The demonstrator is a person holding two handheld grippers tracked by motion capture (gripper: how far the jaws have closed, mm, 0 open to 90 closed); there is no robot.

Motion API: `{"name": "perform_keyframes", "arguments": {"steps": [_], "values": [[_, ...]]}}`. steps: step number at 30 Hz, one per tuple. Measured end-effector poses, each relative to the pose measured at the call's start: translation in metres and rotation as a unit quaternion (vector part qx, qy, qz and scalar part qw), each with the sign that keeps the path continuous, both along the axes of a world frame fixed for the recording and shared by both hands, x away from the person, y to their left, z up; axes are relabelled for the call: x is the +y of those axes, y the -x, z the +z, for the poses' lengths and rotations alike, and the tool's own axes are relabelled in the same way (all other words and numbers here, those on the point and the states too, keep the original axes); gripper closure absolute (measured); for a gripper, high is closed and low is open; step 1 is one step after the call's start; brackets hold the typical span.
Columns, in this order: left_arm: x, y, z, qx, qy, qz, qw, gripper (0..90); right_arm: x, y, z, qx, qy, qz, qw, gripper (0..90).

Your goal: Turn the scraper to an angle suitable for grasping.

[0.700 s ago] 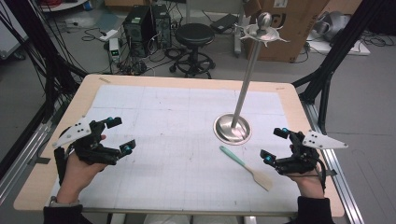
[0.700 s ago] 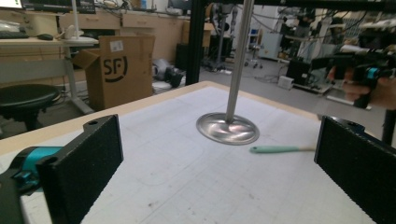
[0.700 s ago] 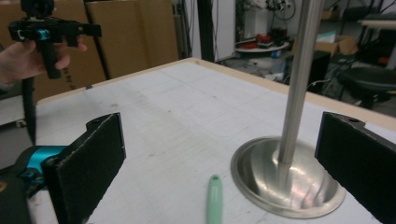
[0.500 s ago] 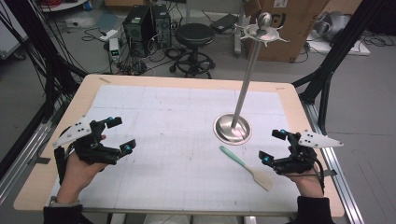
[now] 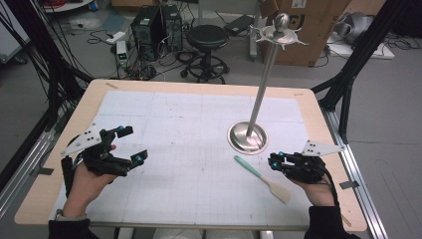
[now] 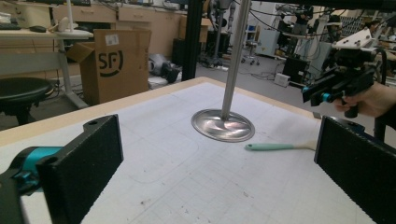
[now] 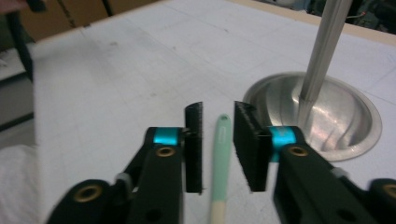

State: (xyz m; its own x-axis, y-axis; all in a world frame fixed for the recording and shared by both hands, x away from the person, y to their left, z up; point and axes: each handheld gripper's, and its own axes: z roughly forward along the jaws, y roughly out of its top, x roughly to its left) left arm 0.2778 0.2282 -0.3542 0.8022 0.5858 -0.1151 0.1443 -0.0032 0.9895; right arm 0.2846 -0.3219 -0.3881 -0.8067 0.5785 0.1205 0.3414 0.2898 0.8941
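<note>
Nearly gripped: the right tongs (image 7: 218, 144) straddle the spatula (image 7: 219, 154) handle, pads narrowed but not yet pressing, spatula flat on the desk (image 5: 199, 124).
If they close off-centre, the thin handle may skid or pivot toward the stand (image 5: 248, 137) base just beside it. Left tongs (image 5: 127, 144) hang released, well apart.
</note>
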Motion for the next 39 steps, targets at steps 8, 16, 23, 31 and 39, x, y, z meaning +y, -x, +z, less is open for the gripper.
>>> {"name": "perform_keyframes", "arguments": {"steps": [8,16,23,31,39], "values": [[0.0,0.001,-0.002,0.002,-0.005,0.002,1.0,1.7,0.012,-0.011,-0.018,0.017,0.046,-0.018,0.9986,89.4],[-0.003,0.005,-0.004,0.005,-0.019,0.002,0.9998,1.7,0.033,-0.025,-0.036,0.016,0.12,-0.011,0.9926,89.6],[0.0,0.008,-0.008,0.01,-0.025,0.006,0.9996,1.7,0.046,-0.037,-0.048,0.023,0.147,-0.015,0.9888,89.8],[-0.003,0.011,-0.01,0.013,-0.028,0.004,0.9995,1.7,0.051,-0.048,-0.053,0.054,0.129,-0.025,0.9898,89.8],[0.003,0.012,-0.015,0.022,-0.032,0.012,0.9992,1.7,0.06,-0.054,-0.057,0.079,0.129,-0.028,0.988,89.8]]}}
